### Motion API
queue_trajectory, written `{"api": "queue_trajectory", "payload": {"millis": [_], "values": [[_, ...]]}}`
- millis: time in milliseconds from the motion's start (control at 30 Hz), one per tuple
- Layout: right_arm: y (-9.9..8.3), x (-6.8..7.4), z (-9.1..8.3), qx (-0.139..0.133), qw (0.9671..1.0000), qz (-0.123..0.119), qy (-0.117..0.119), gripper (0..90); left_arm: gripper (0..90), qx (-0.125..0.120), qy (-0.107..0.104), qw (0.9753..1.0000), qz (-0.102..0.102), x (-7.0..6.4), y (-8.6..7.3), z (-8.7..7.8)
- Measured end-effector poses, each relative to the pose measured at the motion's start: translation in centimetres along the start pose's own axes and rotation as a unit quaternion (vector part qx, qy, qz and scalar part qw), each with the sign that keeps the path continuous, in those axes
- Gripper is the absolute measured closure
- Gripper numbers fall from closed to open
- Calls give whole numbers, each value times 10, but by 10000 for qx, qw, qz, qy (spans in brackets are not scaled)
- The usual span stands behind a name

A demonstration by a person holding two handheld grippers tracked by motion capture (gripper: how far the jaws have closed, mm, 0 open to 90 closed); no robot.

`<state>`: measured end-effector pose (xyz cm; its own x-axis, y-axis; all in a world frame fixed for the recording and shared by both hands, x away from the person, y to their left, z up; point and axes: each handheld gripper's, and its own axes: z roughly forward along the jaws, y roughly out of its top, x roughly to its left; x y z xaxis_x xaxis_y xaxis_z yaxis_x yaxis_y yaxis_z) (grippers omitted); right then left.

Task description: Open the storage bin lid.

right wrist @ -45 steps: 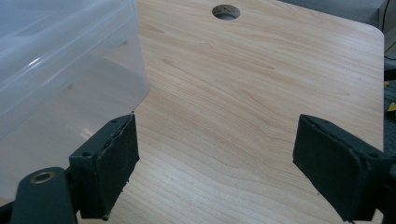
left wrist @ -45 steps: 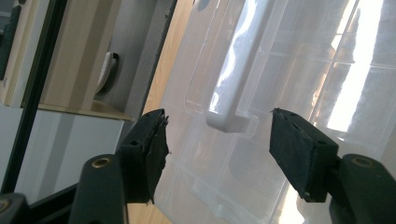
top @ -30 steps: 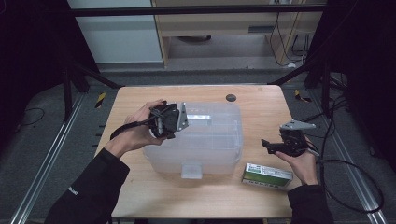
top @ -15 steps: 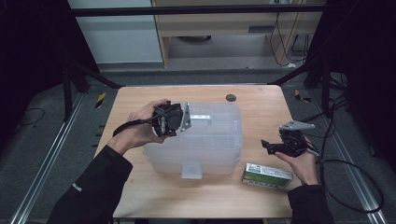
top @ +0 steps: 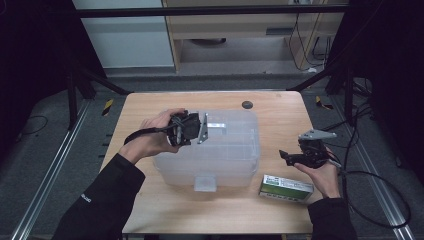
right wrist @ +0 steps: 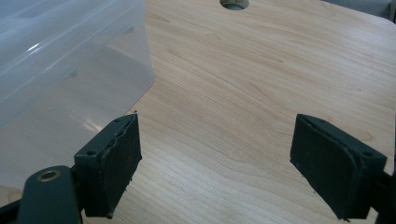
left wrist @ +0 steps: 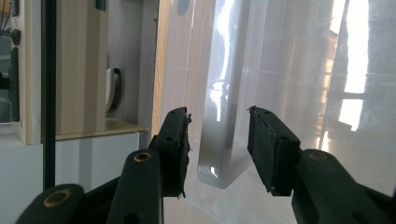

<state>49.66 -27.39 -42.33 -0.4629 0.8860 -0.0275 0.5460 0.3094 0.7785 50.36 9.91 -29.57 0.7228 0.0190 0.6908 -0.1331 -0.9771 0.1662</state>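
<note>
A clear plastic storage box (top: pixel 220 150) with its lid on stands in the middle of the wooden table (top: pixel 150 115). My left gripper (top: pixel 197 131) is held over the lid's left part. In the left gripper view my left gripper (left wrist: pixel 218 140) is open, with the lid's clear handle (left wrist: pixel 219 158) in the gap between the jaws and space on both sides. My right gripper (top: pixel 286 157) hovers to the right of the box, pointing at it. In the right gripper view my right gripper (right wrist: pixel 215 158) is wide open over bare wood, nothing in it, with the box wall (right wrist: pixel 56 56) at the left.
A small green and white carton (top: pixel 286 186) lies flat near the table's front right, just below my right hand. A dark round hole (top: pixel 247 105) sits in the tabletop behind the box. Black frame bars and cables surround the table.
My left gripper has shifted slightly right over the lid, toward the handle. The right gripper and the carton have stayed put.
</note>
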Motion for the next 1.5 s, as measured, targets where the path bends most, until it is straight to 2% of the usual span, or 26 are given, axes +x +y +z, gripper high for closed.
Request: {"api": "queue_trajectory", "payload": {"millis": [200,600,700,1167,1267,1500], "values": [[0,0,-1,-20,10000,-2,14,171,606,139,50,9998,104,0,2,1],[0,1,1,31,10000,-21,34,182,649,227,29,9996,168,0,3,6],[0,2,1,30,10000,-31,47,190,666,356,-4,9991,212,0,4,7],[0,2,1,39,10000,-67,59,206,731,383,37,9987,324,0,9,8],[0,3,1,62,9999,-79,82,211,742,470,-7,9983,332,0,10,7],[1,4,0,25,9999,-109,93,218,749,539,37,9977,420,0,12,7]]}}
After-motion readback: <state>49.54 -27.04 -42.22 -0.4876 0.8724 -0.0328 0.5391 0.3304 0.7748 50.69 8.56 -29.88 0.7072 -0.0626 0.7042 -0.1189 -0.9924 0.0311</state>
